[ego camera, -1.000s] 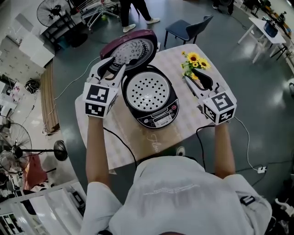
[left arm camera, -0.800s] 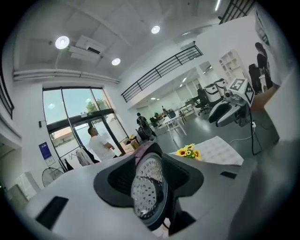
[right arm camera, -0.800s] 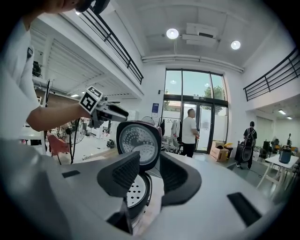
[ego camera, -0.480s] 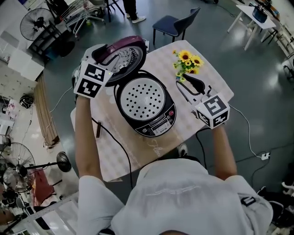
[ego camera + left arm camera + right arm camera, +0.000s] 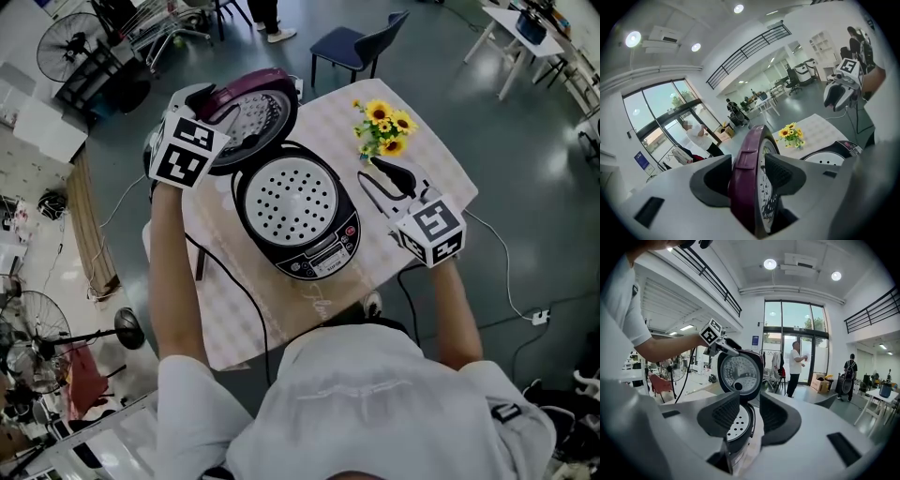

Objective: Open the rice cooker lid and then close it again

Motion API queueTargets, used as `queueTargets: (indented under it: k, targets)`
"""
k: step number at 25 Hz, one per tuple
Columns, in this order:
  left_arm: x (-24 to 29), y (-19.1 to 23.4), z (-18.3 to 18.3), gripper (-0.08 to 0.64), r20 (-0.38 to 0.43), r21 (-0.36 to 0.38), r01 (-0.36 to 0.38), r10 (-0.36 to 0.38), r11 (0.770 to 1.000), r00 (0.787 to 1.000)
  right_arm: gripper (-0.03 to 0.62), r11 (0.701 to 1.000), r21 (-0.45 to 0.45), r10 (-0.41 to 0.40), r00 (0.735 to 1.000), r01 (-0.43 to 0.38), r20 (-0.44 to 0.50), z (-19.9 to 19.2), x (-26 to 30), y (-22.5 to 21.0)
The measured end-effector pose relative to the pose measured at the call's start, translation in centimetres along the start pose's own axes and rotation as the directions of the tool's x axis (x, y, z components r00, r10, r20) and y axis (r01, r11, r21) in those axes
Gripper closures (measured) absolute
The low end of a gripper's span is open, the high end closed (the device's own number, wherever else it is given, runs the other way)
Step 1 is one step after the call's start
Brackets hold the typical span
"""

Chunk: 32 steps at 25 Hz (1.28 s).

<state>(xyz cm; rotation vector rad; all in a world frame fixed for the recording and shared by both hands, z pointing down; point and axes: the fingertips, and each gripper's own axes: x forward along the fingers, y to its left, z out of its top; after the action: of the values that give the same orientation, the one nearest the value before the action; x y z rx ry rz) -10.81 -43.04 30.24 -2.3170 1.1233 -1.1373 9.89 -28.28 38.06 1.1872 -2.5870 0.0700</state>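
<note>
Glossy plastic lid (image 5: 259,114); dull perforated metal steamer tray (image 5: 289,199).

A cloth-covered table (image 5: 281,302) bears a rice cooker (image 5: 292,201) and sunflowers (image 5: 382,127).

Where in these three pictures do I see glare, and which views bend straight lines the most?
Head view: even light, pale reflections on the floor, edges curve mildly. Left gripper view: strong fisheye, the railing bows, the ceiling lamp blooms. Right gripper view: fisheye with dark corners, bright glass doors.
</note>
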Motion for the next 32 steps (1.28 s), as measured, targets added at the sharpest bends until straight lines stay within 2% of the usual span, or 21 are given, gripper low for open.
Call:
queueTargets:
  k: [4, 8, 20, 26, 32]
  targets:
    - [0.2, -0.1, -0.2, 0.331, -0.013, -0.025, 0.006, -0.006, 1.0, 1.0, 0.443, 1.0, 0.0, -0.011, 1.0, 0.011, 0.004, -0.2, -1.0, 0.0]
    - [-0.4, -0.5, -0.1, 0.334, -0.026, -0.014, -0.003, 0.003, 1.0, 1.0, 0.443, 1.0, 0.003, -0.029, 1.0, 0.029, 0.003, -0.5, -2.6, -0.1]
    - [-3.0, -4.7, 1.5, 0.365, 0.027, -0.055, 0.033, -0.031, 0.998, 0.999, 0.443, 1.0, 0.002, -0.029, 0.999, 0.029, 0.017, -1.1, -5.5, 0.7]
    - [-4.3, -7.5, 2.0, 0.364, 0.031, -0.02, -0.016, 0.016, 1.0, 0.999, 0.443, 1.0, 0.005, -0.005, 1.0, 0.005, 0.017, -1.5, -6.2, 1.6]
    - [-5.4, -10.3, 2.2, 0.364, 0.051, -0.03, 0.04, -0.038, 0.999, 0.998, 0.443, 1.0, 0.004, 0.005, 1.0, -0.005, 0.028, -1.2, -6.1, 2.1]
